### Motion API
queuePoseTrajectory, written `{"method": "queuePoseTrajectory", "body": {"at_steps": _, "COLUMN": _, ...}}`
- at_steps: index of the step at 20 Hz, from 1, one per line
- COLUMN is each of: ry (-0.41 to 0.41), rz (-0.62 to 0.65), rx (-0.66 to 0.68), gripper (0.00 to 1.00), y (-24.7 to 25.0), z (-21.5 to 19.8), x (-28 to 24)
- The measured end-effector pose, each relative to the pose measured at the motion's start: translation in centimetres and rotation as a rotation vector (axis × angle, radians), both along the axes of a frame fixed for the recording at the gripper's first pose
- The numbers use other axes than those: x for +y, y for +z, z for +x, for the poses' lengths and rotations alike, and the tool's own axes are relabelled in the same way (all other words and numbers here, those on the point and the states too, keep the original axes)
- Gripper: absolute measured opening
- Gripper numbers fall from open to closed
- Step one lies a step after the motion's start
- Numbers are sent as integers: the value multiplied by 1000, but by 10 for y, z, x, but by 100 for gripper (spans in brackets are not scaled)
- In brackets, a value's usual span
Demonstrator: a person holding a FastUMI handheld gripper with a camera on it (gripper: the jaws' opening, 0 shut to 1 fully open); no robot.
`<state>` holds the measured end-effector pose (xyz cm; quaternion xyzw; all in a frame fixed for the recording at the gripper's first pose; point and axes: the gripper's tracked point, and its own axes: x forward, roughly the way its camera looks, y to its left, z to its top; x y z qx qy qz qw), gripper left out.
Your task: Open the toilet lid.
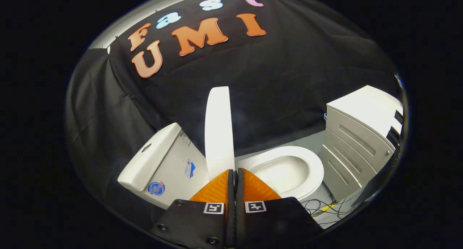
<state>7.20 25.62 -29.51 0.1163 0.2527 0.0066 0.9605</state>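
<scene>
A white toilet lid (218,129) stands raised, nearly upright and seen edge-on, between the tank (162,162) and the seat ring (314,169). The seat lies down over the open bowl (282,171). My gripper (235,171) is shut, its two fingers pressed together with nothing between them. The fingertips (220,184) sit just in front of the lid's lower end, close to it; I cannot tell whether they touch it. The lid's hinge end is hidden behind the fingers.
A white drawer cabinet (356,140) stands close to the far side of the toilet. Loose cables (320,207) lie on the floor between the bowl and the cabinet. Black cloth wall behind the tank and the lid.
</scene>
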Motion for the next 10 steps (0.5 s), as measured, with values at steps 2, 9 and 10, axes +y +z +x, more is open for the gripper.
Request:
{"method": "queuePoseTrajectory", "body": {"at_steps": 2, "ry": 15, "rz": -32, "rx": -8, "gripper": 8, "y": 2, "z": -2, "x": 8}}
{"method": "queuePoseTrajectory", "body": {"at_steps": 9, "ry": 42, "rz": -71, "rx": -25, "gripper": 8, "y": 6, "z": -4, "x": 33}}
{"method": "queuePoseTrajectory", "body": {"at_steps": 10, "ry": 52, "rz": -80, "rx": -29, "gripper": 8, "y": 7, "z": -4, "x": 40}}
